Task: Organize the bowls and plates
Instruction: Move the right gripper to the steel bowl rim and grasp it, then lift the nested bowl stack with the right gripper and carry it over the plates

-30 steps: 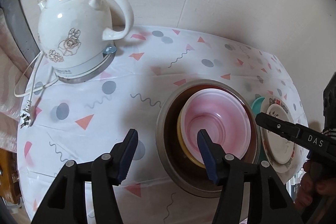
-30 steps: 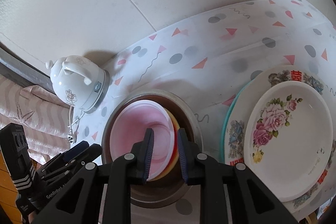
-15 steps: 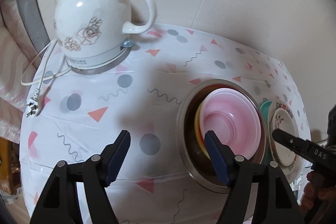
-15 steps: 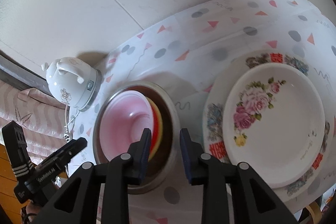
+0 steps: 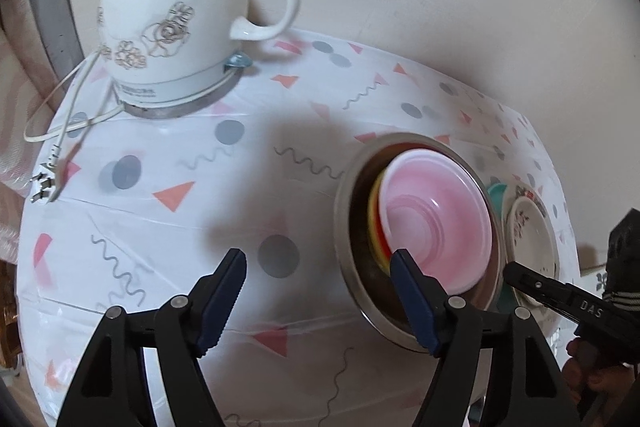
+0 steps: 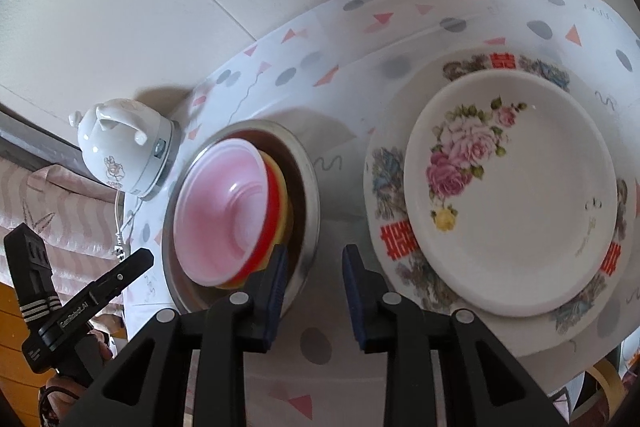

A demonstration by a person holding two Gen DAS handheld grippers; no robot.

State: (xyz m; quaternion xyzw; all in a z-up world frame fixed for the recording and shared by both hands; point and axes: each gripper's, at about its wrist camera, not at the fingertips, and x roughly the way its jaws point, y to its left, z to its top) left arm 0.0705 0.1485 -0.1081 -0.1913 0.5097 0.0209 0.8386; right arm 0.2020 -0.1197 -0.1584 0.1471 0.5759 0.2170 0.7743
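A pink bowl [image 5: 436, 223] [image 6: 216, 211] is nested on red and yellow bowls inside a steel bowl [image 5: 348, 227] [image 6: 308, 187] on the patterned tablecloth. To its right, a small floral plate [image 6: 512, 195] sits on a larger plate with red characters [image 6: 394, 239]; a teal rim [image 5: 496, 191] shows beneath. My left gripper [image 5: 316, 279] is open and empty, over the cloth left of the steel bowl, with its right finger in front of the rim. My right gripper [image 6: 314, 267] stands narrowly open and empty over the gap between steel bowl and plates.
A white ceramic kettle [image 5: 172, 27] on its base stands at the back left, its cord and plug [image 5: 44, 183] trailing to the table's left edge. The wall lies close behind. A roll of tape [image 6: 608, 383] shows below the right table edge.
Left jaws have widened and that gripper has shifted left, toward the kettle. The right gripper has moved off the nested bowls to the gap beside the plates, its jaws slightly wider.
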